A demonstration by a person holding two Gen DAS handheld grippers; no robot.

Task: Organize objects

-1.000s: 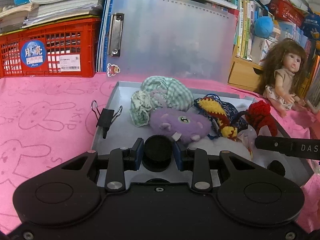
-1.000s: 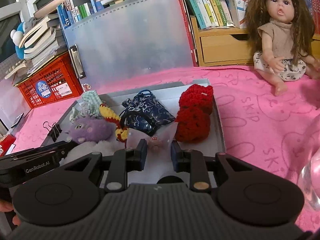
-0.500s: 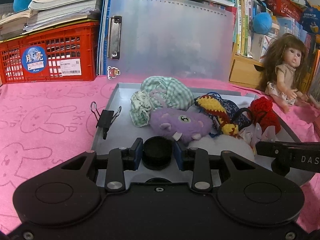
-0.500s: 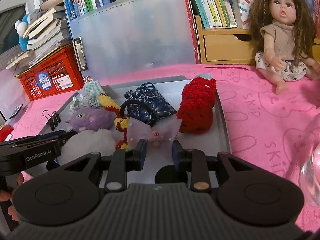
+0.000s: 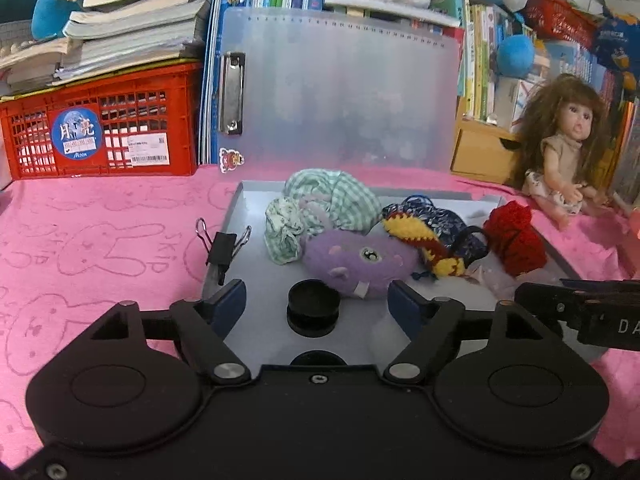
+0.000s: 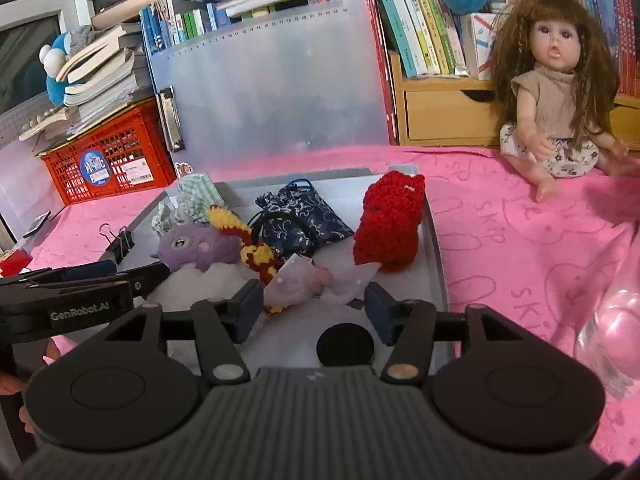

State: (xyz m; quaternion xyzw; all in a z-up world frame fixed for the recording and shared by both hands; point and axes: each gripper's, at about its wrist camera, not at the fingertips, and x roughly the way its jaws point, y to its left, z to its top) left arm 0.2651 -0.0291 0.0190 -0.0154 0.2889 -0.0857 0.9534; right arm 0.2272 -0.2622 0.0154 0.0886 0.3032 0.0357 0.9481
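**Grey tray nearly filled, two black discs just let go**

Pink cloth covers the tabletop (image 5: pixel 100 240); ahead of our fingers lies the grey tray (image 5: pixel 240 216), holding a red knit pouch (image 6: pixel 388 228), a purple plush (image 5: pixel 360 260) and a navy bag (image 6: pixel 304 220). Our left gripper (image 5: pixel 316 300) is opening, its fingers apart either side of a black disc (image 5: pixel 314 306) without pressing it. Our right gripper (image 6: pixel 312 312) is opening too, a second disc (image 6: pixel 346 344) lying free near its fingers. We judge little remains.
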